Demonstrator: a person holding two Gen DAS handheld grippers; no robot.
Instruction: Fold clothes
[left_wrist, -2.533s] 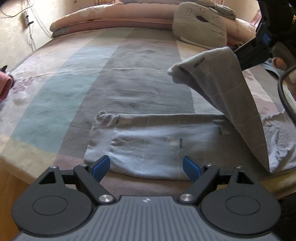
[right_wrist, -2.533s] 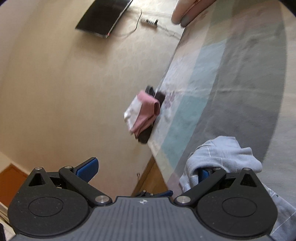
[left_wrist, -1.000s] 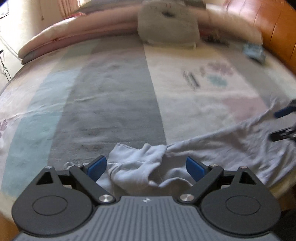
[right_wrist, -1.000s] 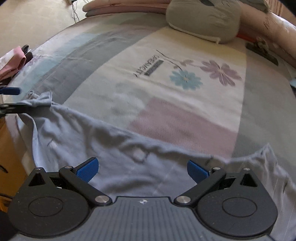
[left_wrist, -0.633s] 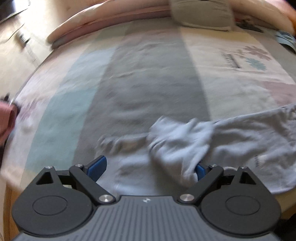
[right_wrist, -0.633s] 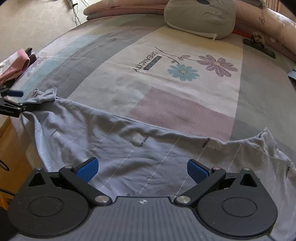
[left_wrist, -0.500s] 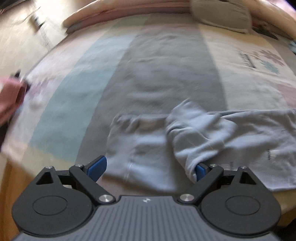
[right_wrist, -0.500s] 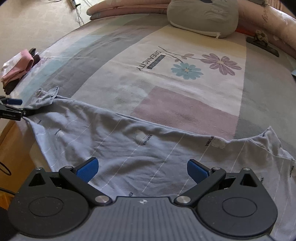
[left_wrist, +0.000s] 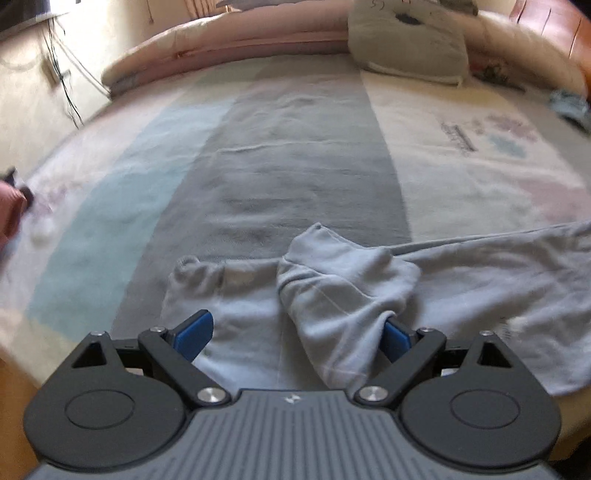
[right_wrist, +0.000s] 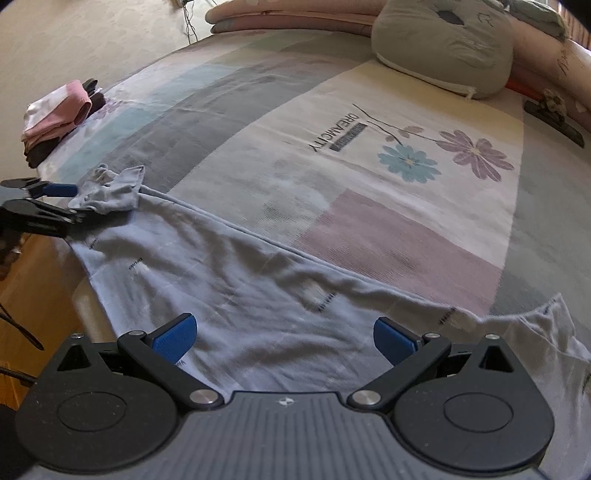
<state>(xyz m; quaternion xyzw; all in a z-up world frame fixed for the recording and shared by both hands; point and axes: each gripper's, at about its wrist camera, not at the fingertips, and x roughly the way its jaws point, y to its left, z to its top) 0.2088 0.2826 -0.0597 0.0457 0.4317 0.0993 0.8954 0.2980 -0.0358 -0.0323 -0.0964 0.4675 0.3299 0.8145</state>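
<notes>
A light blue-grey garment (right_wrist: 258, 280) lies stretched out along the near edge of the bed. Its left end is bunched into a crumpled fold (left_wrist: 343, 280). In the left wrist view my left gripper (left_wrist: 295, 336) is open just above that end, and the fold drapes over its right finger (left_wrist: 397, 338). The right wrist view shows the left gripper (right_wrist: 74, 205) at the far left, next to the bunched end (right_wrist: 110, 192). My right gripper (right_wrist: 284, 338) is open over the middle of the garment, with nothing between its pads.
A striped bedspread (right_wrist: 369, 177) with a flower print covers the bed. A stack of folded pink and dark clothes (right_wrist: 62, 110) sits at the bed's left edge. A grey cushion (right_wrist: 443, 48) and a rolled pink quilt (left_wrist: 221, 48) lie at the back. The wooden bed side (right_wrist: 37, 295) drops off at left.
The right gripper let go of the lifted cloth, and the garment now lies spread along the bed edge. The left gripper turned left, and the bunched end now rests on its right finger.
</notes>
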